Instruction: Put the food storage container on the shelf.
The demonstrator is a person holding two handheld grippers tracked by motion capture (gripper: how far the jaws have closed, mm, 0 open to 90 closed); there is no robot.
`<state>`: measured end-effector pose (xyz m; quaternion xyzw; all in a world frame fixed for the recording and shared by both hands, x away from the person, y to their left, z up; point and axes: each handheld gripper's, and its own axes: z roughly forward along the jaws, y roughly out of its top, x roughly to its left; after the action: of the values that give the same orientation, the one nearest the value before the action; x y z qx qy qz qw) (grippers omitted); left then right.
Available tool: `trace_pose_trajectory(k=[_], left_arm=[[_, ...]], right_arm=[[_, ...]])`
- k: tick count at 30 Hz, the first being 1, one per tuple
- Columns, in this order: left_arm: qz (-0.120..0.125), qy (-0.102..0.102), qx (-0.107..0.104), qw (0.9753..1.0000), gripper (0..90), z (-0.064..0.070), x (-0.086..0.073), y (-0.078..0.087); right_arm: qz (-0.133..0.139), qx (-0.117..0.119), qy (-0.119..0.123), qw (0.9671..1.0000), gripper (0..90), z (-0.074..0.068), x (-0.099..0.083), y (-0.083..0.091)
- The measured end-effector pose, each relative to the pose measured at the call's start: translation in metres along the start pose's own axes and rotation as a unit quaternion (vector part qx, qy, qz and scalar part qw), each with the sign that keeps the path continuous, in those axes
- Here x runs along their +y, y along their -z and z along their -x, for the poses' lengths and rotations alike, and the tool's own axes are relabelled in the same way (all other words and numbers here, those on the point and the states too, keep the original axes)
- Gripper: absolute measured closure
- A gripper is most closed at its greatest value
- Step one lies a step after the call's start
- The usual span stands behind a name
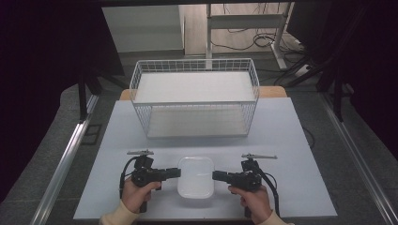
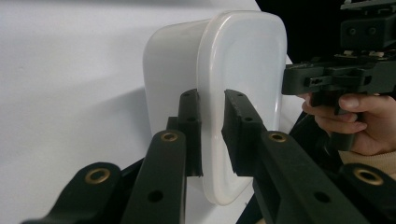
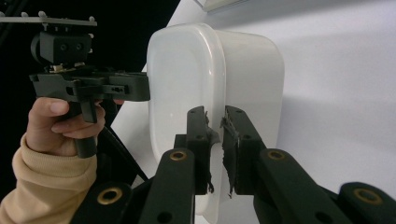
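On the pale worktop [image 1: 281,140], left gripper [image 1: 174,173] at nine o'clock and right gripper [image 1: 218,176] at three had their jaws clamped on the white container's [image 1: 195,176] rim.

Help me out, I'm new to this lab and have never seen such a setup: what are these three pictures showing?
A person sits at a table holding a hand-held pair of tongs in each hand; there is no robot arm. The high view looks down from above: the left tongs and right tongs meet a white plastic container from either side. Behind it stands a white wire basket. The other two pictures come from cameras riding on each pair of tongs, looking along their black jaws. In both, the jaws straddle the container's rim; each seems closed on it, one jaw inside and one outside. So the container is gripped on both sides, resting on the table.
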<state>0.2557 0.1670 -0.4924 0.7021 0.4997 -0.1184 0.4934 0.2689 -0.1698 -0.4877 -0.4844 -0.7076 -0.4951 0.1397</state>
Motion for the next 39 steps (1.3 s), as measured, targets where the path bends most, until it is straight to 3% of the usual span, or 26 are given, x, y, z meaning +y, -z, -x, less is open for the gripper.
trace_pose_trajectory(k=[18,39], left_arm=[[0.010,-0.017,-0.001,0.9998,79.3,0.006,0.002,0.006],[0.017,-0.037,0.000,0.9992,79.7,0.010,0.018,0.010]], right_arm=[[0.009,-0.005,0.042,0.9990,81.1,-0.008,0.003,0.004],[0.014,0.002,0.069,0.9976,81.1,-0.010,0.020,0.007]])
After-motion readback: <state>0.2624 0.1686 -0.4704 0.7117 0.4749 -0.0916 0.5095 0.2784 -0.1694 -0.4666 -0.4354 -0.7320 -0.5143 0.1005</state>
